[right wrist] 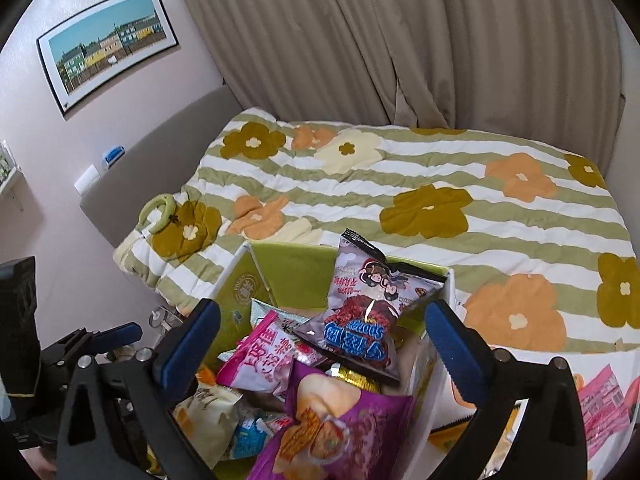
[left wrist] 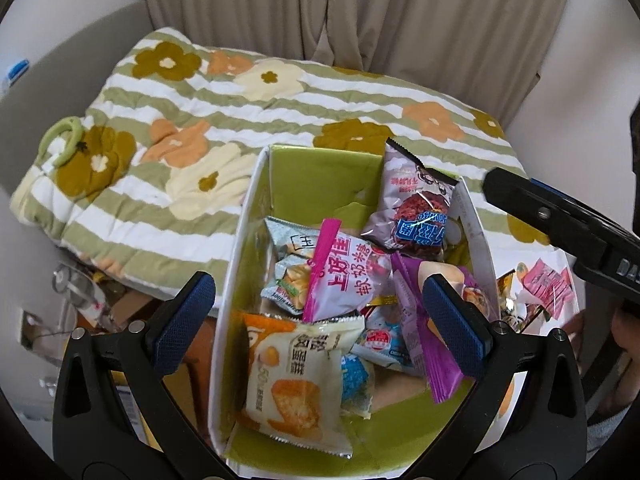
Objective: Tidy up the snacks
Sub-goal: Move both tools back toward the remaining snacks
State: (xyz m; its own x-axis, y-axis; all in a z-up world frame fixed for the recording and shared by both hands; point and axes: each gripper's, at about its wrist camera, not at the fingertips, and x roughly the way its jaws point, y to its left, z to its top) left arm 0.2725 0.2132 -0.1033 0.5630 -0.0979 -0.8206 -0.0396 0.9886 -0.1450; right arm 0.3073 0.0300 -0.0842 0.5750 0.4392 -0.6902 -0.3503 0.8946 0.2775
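A white box with a green inside [left wrist: 320,176] [right wrist: 296,268] stands on the bed and holds several snack packets. On top lie a grey-purple packet [left wrist: 412,204] [right wrist: 368,312], a pink and white candy packet [left wrist: 344,276] [right wrist: 260,356], a purple packet [left wrist: 428,344] [right wrist: 336,428] and an orange and white cake packet [left wrist: 292,384]. My left gripper [left wrist: 320,328] is open and empty above the box. My right gripper [right wrist: 324,352] is open and empty above the box; its finger shows in the left wrist view [left wrist: 560,220]. A pink packet [left wrist: 548,288] [right wrist: 600,408] lies outside, right of the box.
A striped flower quilt [left wrist: 240,96] [right wrist: 440,176] covers the bed. A green ring [left wrist: 64,140] [right wrist: 158,212] lies on its left part. Beige curtains [right wrist: 360,40] hang behind. Clutter sits on the floor at the left [left wrist: 88,300].
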